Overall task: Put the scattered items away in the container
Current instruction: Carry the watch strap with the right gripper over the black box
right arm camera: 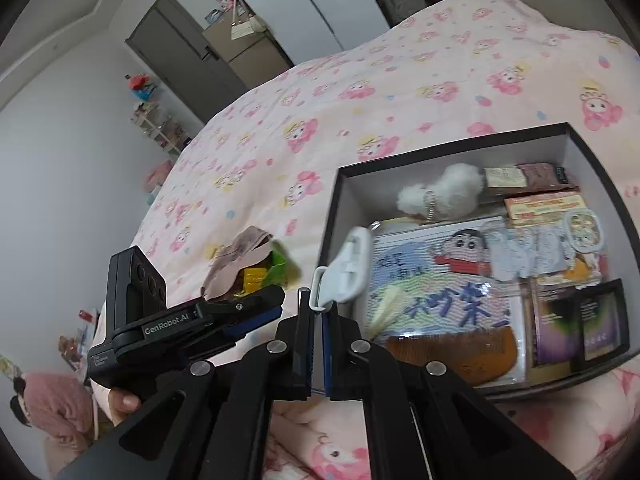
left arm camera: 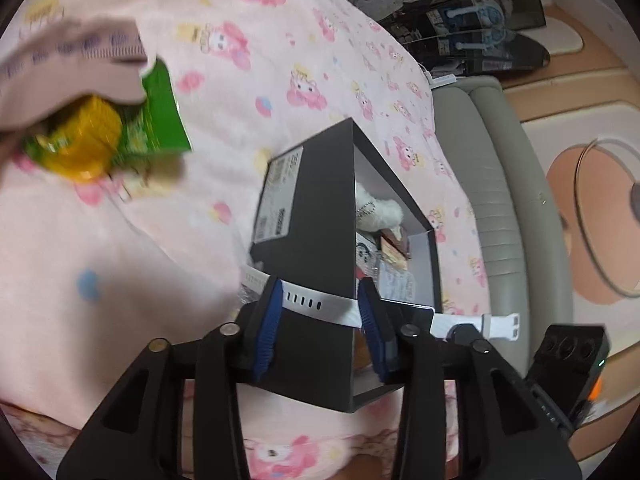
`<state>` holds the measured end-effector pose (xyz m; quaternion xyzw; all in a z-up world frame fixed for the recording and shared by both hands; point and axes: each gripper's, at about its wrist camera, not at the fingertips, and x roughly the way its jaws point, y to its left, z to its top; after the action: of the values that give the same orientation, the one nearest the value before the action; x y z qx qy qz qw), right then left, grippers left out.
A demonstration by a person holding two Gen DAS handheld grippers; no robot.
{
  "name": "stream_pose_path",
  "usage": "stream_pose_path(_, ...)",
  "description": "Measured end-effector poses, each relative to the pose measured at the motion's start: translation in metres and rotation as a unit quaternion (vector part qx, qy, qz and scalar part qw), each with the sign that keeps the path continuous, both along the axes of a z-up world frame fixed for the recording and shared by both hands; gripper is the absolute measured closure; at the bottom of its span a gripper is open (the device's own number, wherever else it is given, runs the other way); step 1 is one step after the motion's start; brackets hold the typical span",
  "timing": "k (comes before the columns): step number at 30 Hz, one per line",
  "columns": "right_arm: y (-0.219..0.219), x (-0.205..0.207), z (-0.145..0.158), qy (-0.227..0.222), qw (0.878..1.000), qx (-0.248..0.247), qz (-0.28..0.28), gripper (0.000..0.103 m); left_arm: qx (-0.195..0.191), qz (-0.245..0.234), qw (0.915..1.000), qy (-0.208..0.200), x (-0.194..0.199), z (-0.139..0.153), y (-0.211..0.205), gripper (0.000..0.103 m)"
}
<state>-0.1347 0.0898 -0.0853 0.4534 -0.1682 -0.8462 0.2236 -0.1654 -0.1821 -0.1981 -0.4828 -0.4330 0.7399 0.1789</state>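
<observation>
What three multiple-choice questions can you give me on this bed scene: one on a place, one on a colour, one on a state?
1. Where does the white fluffy toy lie?
A. inside the black box
B. on the floor
C. on top of the pink cloth

2. What colour is the watch strap?
A. black
B. white
C. green

3. How do the fingers of the right gripper stand?
A. wide open and empty
B. shut on the watch strap
C. shut on the wooden comb

Answers: 1 A, as the toy sits against the box's far inner wall; 2 B, as the strap and its buckle end are plainly white; 3 B, as the two fingers are pressed together with the strap rising from between them.
</observation>
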Motion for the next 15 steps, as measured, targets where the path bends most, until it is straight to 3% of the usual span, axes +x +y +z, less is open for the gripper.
stream_pose_path(4,0.009,0.001,-0.007,0.001,1.000,-0.001,-0.018,0.101,0.070,0.000,0.9970,-0.034,-0.002,-0.020,-0.004,0.049)
stream_pose_path(6,0.012,0.000,-0.013,0.000,1.000,0.010,-0.027,0.101,0.096,-0.005,0.9939,-0.053,-0.003,-0.030,-0.004,0.048)
stream_pose_path(15,0.017,0.002,-0.026,-0.011,0.999,0.016,-0.031,0.101,0.114,0.019,0.9921,-0.050,-0.002,-0.029,-0.003,0.048)
